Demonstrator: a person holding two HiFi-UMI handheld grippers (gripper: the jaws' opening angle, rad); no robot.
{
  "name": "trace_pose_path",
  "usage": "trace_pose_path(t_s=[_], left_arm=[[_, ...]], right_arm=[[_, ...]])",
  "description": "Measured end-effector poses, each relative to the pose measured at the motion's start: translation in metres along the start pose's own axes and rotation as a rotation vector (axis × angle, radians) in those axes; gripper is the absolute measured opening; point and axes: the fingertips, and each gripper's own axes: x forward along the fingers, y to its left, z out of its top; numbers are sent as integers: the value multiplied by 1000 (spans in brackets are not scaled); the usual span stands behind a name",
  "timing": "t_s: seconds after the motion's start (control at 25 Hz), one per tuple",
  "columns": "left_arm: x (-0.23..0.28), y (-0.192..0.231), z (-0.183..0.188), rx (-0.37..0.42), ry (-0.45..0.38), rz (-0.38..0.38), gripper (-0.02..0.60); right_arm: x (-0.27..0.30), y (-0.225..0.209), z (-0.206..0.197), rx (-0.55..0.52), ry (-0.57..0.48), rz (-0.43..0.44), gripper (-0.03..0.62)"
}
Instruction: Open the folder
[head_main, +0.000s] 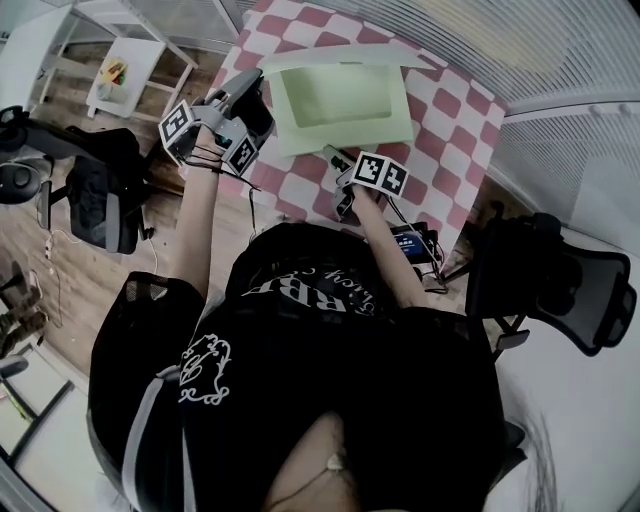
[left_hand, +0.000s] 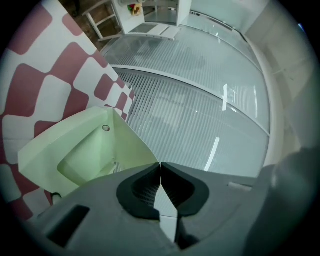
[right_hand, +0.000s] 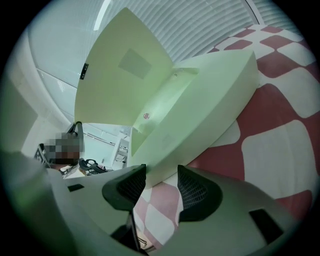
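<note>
Folder (head_main: 345, 100) lies on the checked table (head_main: 460, 120), lid (right_hand: 125, 75) lifted about halfway; left gripper (left_hand: 160, 165) pinches the lid's corner; right gripper (right_hand: 161, 172), jaws apart, sits at the table's near side; the lid needs to swing right back.

Your head camera looks steeply down past your chest at the red-and-white checked table (head_main: 455, 115), fairly far off. The camera on your left gripper (left_hand: 160, 166) looks level from the table's left edge toward the ribbed white wall (left_hand: 200, 100). Your right gripper's (right_hand: 159, 182) camera sits close at the near edge. All three views share the pale green plastic folder (head_main: 345, 100).
</note>
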Motion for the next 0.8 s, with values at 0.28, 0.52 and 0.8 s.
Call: trace_pose_path(t_s=[0.28, 0.52, 0.8], left_arm=[[-24, -3, 34, -122, -123, -40, 18], [-22, -10, 49, -276, -190, -76, 18], [7, -28, 71, -292, -203, -76, 20]], right_arm=[[-9, -4, -9, -2, 26, 1, 187], [-11, -4, -9, 8, 24, 1, 187], [-9, -3, -9, 9, 20, 7, 187]])
